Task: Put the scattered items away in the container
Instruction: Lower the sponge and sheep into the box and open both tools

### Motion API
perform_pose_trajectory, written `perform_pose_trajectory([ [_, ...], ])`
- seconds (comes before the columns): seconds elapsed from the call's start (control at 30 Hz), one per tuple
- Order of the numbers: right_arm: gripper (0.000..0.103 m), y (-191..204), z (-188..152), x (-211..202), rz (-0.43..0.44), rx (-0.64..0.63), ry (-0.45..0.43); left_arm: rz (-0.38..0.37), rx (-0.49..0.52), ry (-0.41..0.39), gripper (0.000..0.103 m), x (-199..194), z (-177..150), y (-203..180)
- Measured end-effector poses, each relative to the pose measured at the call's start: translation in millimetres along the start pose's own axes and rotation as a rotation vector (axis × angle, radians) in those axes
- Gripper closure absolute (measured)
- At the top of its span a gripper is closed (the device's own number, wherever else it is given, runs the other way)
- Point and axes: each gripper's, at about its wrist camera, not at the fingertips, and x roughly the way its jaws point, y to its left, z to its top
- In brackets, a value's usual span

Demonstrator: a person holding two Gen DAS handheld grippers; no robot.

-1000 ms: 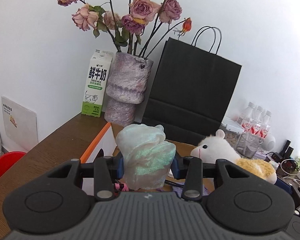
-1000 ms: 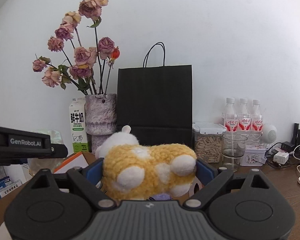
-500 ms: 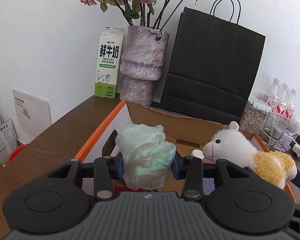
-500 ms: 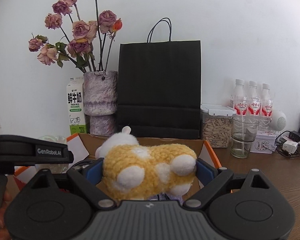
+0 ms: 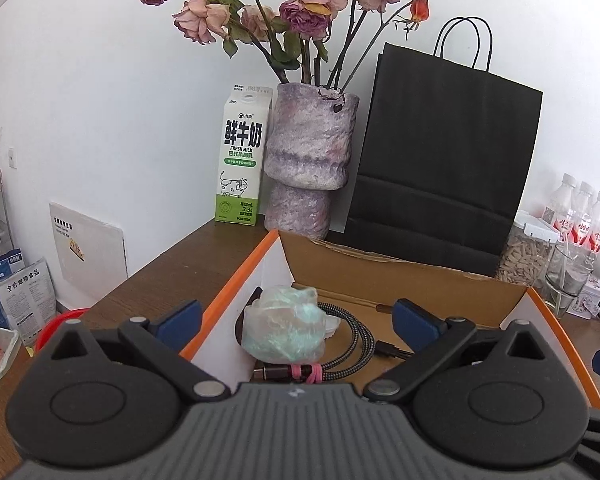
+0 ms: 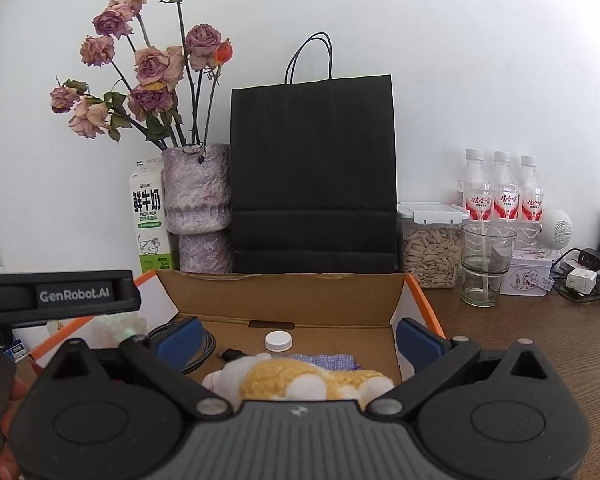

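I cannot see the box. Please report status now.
Both tongs, left and right, just opened. Iridescent bundle and plush sheep lie in cardboard box. Nothing blocking.

An open cardboard box (image 5: 404,280) with orange edges and white side flaps fills the lower centre of both views. Inside, at lower centre of the left view, a pale iridescent green crumpled wrapper bundle (image 5: 284,330) lies on a coiled braided cable (image 5: 352,344). In the right view a yellow-and-white plush sheep (image 6: 300,380) lies on its side at bottom centre, near a purple cloth (image 6: 324,361) and a white cap (image 6: 278,340).
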Motion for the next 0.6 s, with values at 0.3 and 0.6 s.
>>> perform_pose_trajectory([
  [0.3,0.000,1,0,-1,-0.001,-0.009,0.002,0.002,-0.004,-0.033,0.000,-5,0,0],
  [0.6,0.000,1,3,-10,-0.004,-0.010,-0.018,-0.019,0.016,-0.066,0.000,-20,-3,-3],
])
